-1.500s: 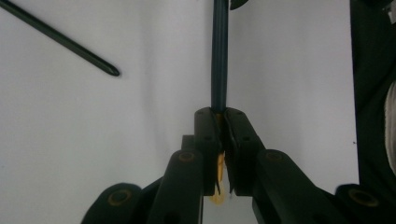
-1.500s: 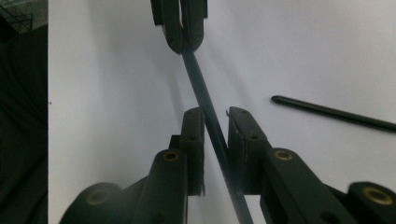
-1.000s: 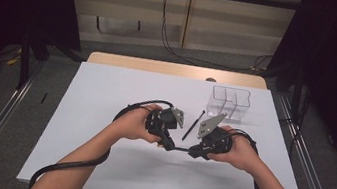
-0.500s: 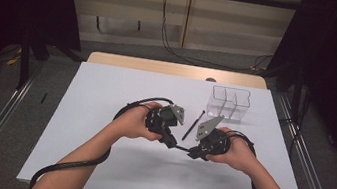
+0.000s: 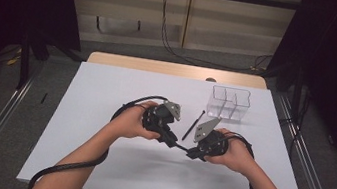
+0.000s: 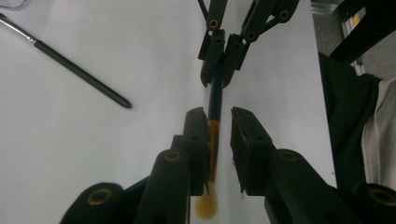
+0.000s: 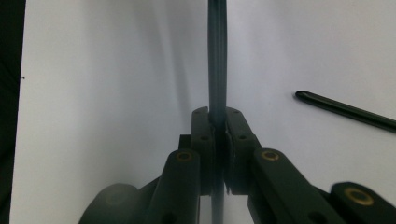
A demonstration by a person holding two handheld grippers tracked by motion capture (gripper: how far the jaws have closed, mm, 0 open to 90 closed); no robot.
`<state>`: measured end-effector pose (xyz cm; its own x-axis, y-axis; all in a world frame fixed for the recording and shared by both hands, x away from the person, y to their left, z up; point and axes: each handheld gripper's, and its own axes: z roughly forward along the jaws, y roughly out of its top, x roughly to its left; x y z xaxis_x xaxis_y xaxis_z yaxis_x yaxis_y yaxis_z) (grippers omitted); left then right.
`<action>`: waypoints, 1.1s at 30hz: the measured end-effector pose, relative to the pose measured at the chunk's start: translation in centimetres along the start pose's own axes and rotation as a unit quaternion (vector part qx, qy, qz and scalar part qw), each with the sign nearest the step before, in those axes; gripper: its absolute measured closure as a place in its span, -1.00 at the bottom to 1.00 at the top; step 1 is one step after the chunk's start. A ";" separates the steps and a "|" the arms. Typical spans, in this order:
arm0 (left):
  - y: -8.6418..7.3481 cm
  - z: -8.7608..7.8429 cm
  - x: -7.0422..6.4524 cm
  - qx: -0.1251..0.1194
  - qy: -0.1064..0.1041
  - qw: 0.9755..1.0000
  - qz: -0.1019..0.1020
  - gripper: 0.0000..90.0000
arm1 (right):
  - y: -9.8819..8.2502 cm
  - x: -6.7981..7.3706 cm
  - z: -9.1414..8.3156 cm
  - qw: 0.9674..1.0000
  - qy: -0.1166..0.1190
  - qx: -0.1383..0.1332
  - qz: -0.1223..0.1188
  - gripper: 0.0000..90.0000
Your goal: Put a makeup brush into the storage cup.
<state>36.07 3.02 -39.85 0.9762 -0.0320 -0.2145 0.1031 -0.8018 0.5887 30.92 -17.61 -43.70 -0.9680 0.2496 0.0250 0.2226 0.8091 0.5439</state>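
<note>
Since a moment ago, the left tongs (image 6: 218, 126) have just been opening, released around the makeup brush (image 6: 215, 100); right tongs (image 7: 218, 122), at 12 o'clock there, clench its handle above the desk (image 5: 106, 90). Light, stiff, slippery: grip mid-handle, sparing bristles.

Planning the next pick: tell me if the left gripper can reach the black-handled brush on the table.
Probably yes: the left gripper's jaws have just been opening, blue-handled brush between them, and bare table leads to the black-handled brush.
</note>
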 end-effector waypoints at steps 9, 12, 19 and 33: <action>-1.0 -0.5 0.0 -0.053 0.010 0.999 0.005 0.17 | -0.5 -0.2 -0.5 1.000 -0.020 -0.012 0.002 0.88; -1.3 -0.6 0.1 -0.061 0.013 0.998 -0.008 -0.06 | -0.5 -0.2 -0.6 1.000 -0.024 -0.014 0.002 0.88; -2.6 -0.8 0.2 -0.104 0.023 0.994 -0.022 -0.44 | -0.8 0.0 -0.7 0.999 -0.024 -0.021 0.010 0.88; -4.2 -1.1 0.2 -0.193 0.033 0.979 -0.048 -0.84 | -2.1 -0.1 -0.8 0.998 -0.024 -0.055 0.036 0.88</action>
<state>36.06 7.04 -41.46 0.9675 0.0811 -0.2393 0.2464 -0.5135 0.8220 30.41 -19.80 -44.16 -0.9427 0.3324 0.0292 0.2752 0.7250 0.6314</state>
